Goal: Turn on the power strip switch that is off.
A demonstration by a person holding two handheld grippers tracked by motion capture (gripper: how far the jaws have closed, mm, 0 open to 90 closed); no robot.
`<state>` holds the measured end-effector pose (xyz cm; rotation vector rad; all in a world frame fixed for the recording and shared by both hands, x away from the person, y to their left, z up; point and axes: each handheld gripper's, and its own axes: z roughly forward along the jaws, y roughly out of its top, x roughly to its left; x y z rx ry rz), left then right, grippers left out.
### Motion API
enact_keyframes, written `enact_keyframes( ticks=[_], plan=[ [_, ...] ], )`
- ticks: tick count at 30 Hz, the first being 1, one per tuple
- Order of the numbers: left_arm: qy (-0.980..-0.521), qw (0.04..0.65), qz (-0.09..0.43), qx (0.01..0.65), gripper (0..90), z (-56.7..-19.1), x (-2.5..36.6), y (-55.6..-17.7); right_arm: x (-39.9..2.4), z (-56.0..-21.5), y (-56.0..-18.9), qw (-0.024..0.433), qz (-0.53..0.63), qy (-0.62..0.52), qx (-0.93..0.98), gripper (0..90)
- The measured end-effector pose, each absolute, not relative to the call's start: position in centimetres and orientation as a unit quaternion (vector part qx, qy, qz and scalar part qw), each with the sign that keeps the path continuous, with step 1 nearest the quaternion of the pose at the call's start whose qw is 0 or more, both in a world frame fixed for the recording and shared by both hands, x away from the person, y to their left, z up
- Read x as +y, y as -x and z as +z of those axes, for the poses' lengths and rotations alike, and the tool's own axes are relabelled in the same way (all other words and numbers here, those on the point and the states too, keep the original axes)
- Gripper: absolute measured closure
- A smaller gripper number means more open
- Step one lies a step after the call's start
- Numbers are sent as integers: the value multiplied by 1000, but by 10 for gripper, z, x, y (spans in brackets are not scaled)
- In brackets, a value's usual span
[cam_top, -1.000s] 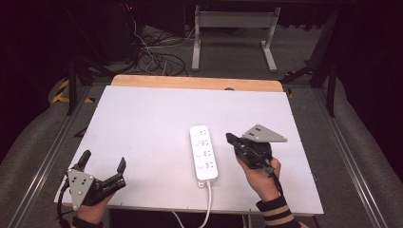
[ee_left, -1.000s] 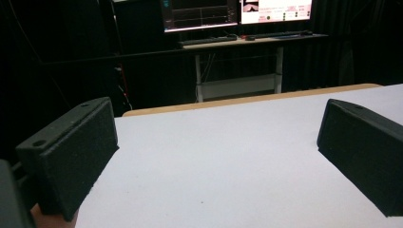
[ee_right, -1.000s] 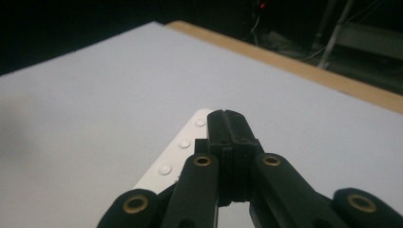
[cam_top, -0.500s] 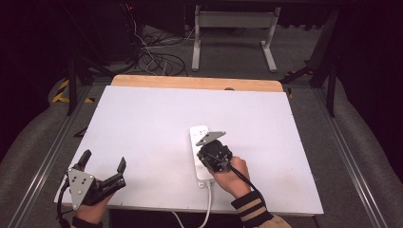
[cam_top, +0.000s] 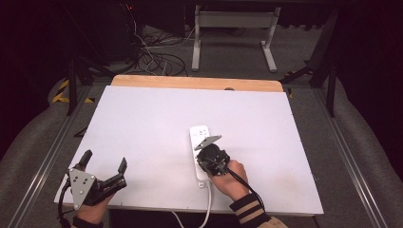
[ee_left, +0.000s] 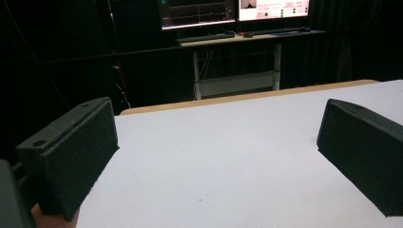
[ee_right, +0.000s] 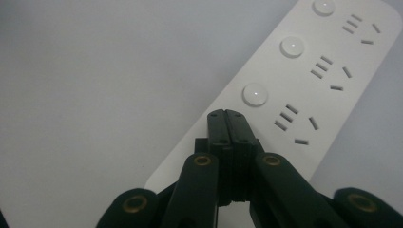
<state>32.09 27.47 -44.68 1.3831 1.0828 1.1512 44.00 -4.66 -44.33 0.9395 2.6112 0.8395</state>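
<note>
A white power strip (cam_top: pixel 200 137) lies lengthwise on the white table (cam_top: pixel 142 123), its cord running off the near edge. My right gripper (cam_top: pixel 205 154) hovers over the strip's near half, pointing down at it. In the right gripper view its jaws are pressed together with nothing between them, the tips (ee_right: pixel 230 116) resting on or just over the power strip (ee_right: pixel 309 80) beside a round button (ee_right: pixel 254 94). My left gripper (cam_top: pixel 103 162) sits at the table's near left corner, jaws wide apart and empty; its pads (ee_left: pixel 71 152) frame bare tabletop.
A wooden strip (cam_top: pixel 195 83) edges the table's far side. Beyond it stand a desk frame (cam_top: pixel 233 28) and loose cables (cam_top: pixel 157 54) on the floor. Monitors (ee_left: pixel 233 9) glow in the dark background of the left gripper view.
My right gripper has swung left from beside the power strip to directly over it and tipped downward, jaws together. The left gripper has stayed put.
</note>
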Motion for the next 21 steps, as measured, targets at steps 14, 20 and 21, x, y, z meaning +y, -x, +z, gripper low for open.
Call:
enact_keyframes(
  ticks=[14, 20, 21],
  plan=[
    [-573, 497, 472, 448, 4, -447, 274, -321, -46, -447, -435, 139, 293, -320, 890, 900],
    [-573, 498, 472, 448, 5, -447, 274, -321, -46, -448, -434, 140, 294, -323, 888, 900],
    [-574, 497, 473, 447, 5, -447, 274, -321, -46, -448, -434, 140, 295, -324, 888, 900]
  ],
)
